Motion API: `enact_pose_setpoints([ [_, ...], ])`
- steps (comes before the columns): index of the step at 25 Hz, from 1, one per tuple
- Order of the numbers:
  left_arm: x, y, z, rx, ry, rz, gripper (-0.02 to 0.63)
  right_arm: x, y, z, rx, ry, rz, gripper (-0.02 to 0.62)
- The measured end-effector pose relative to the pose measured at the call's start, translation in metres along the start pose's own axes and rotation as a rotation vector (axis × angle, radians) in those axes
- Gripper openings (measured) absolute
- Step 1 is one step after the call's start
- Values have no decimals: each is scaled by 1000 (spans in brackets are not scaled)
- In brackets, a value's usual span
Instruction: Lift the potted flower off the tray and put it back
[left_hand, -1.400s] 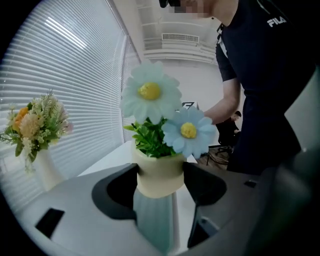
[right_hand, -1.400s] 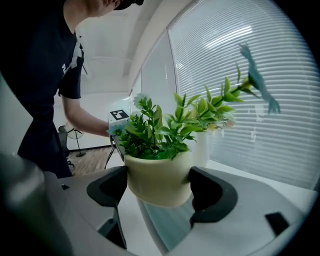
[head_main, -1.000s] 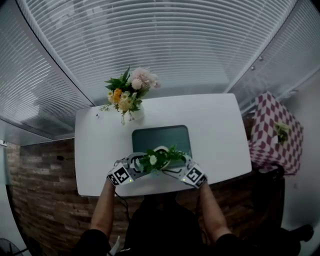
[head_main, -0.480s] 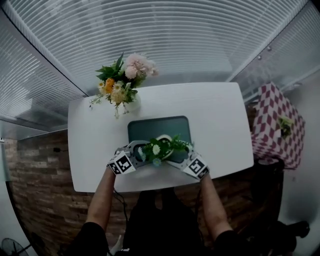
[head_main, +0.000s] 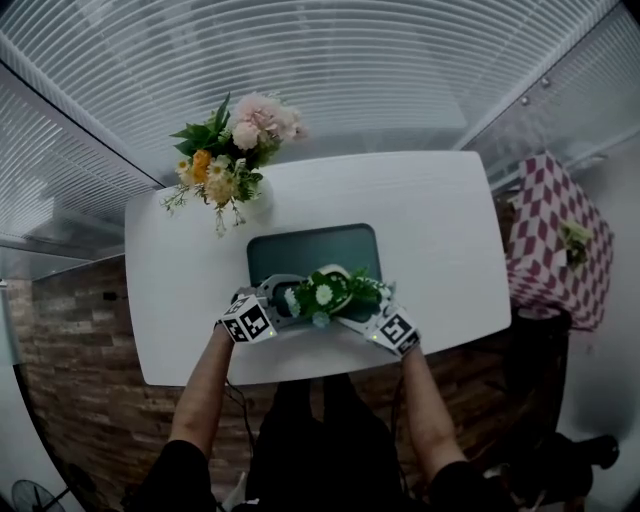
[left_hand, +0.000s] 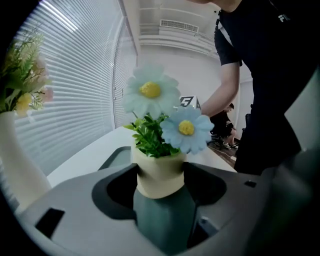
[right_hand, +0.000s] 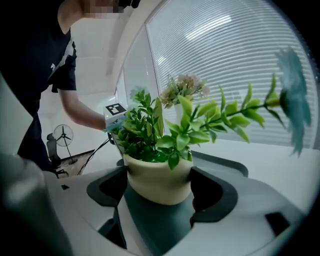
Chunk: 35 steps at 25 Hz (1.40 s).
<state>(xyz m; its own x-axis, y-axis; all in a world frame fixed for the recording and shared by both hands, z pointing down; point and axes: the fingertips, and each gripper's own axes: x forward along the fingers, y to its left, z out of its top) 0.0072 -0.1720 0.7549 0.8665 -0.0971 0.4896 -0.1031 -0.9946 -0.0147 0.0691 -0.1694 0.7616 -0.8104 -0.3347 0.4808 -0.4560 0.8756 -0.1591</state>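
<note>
Smooth rounded cream pot (right_hand: 157, 182), perhaps ceramic

The tray (head_main: 312, 252) is showing dark teal against the white table (head_main: 440, 230). At its near edge, the potted flower (left_hand: 159, 172) is wearing a cream pot, green leaves and pale blue daisies with yellow centres. The grey left gripper (head_main: 290, 298) and right gripper (head_main: 352, 308) are carrying black-and-white square markers. Behind the tray, a bouquet (head_main: 228, 150) is glowing pink, orange and cream. Right of the tray, a cloth (head_main: 555, 245) is displaying a maroon-and-white check.
</note>
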Motion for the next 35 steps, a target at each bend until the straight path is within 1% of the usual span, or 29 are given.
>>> enact_pose_setpoints([
  [2, 4, 0, -5, -2, 9, -6, 282, 3, -2, -4, 9, -4, -4, 365],
  [5, 7, 1, -11, -9, 25, -9, 282, 8, -5, -6, 18, -38, -13, 365],
  [8, 14, -4, -14, -17, 25, -22, 282, 5, -3, -17, 29, -12, -16, 365],
  [13, 13, 0, -24, -46, 20, -17, 283, 10, -5, -19, -14, 51, -8, 365],
  [18, 15, 2, -26, -56, 7, -17, 282, 14, -8, -20, 21, 12, -26, 365],
  [22, 14, 4, -22, -56, 9, -15, 282, 15, -7, -18, 28, 17, -23, 365],
  [27, 16, 2, -23, -77, 15, -1, 284, 15, -9, -22, 22, 10, -36, 367],
  [30, 15, 1, -25, -99, 17, 6, 282, 15, -9, -23, 21, 19, -28, 367],
  [33, 14, 4, -27, -123, 7, 39, 282, 16, -11, -24, 17, 20, -23, 367],
  [35, 11, 7, -29, -154, -7, 76, 282, 14, -13, -25, 24, 23, -37, 365],
])
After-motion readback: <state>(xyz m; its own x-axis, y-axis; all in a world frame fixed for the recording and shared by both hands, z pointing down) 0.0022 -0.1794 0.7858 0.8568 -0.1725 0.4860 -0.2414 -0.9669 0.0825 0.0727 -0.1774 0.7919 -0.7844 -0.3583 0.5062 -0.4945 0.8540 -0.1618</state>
